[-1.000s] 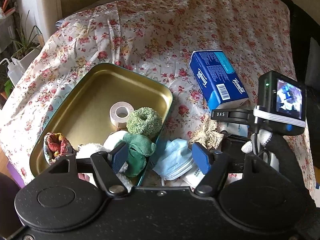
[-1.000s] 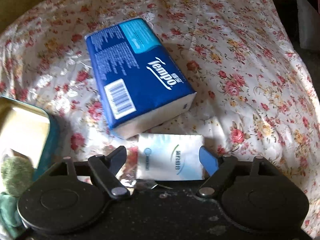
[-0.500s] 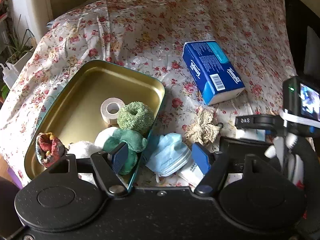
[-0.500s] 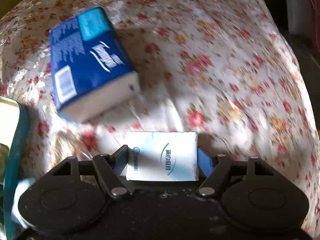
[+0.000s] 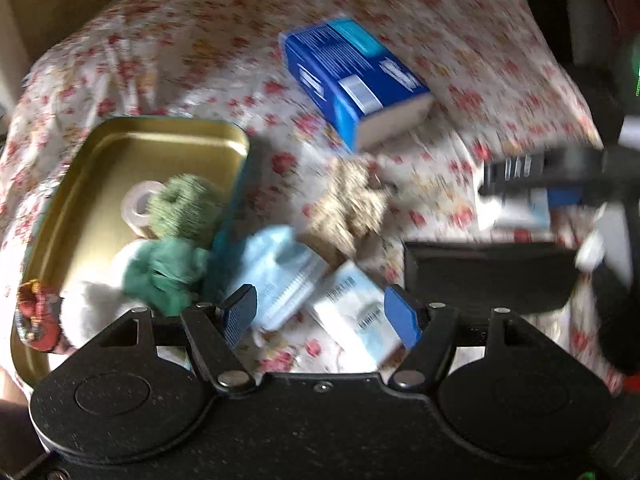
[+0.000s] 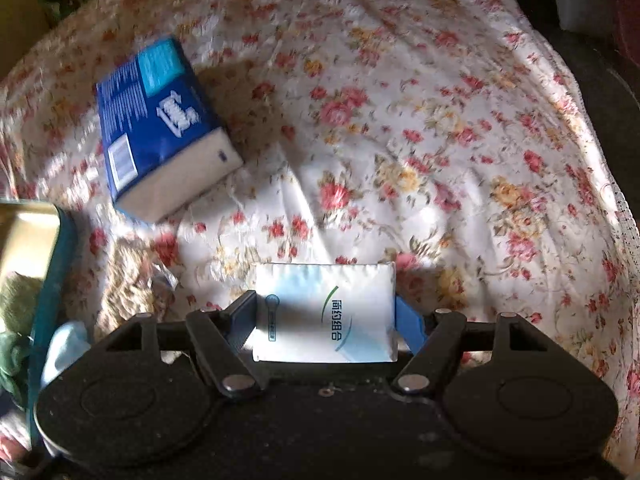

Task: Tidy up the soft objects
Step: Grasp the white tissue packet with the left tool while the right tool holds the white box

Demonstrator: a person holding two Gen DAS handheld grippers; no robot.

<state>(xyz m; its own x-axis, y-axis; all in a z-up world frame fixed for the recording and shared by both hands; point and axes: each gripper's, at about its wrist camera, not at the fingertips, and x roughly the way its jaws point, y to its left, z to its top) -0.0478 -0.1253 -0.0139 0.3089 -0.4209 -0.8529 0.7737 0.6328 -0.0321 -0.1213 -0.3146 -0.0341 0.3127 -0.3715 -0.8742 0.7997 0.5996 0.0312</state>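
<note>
White and pale blue, the small tissue packet (image 6: 325,314) sat clamped between the right gripper (image 6: 325,320) pads, its jaws having just closed on it, lifted off the floral cloth (image 6: 440,140). The left gripper (image 5: 320,316) hung half open, holding nothing, over a blue face mask (image 5: 276,264) and another packet (image 5: 356,312) — blurred. Beside them, the gold tin (image 5: 120,152) held soft bits, partly hidden; the blue tissue pack (image 5: 356,80) lay beyond.

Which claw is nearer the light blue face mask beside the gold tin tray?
Left. The left claw hovers open right over the light blue face mask, its left pad at the mask's edge. The right claw is off to the mask's right, shut on a small white tissue packet.
</note>
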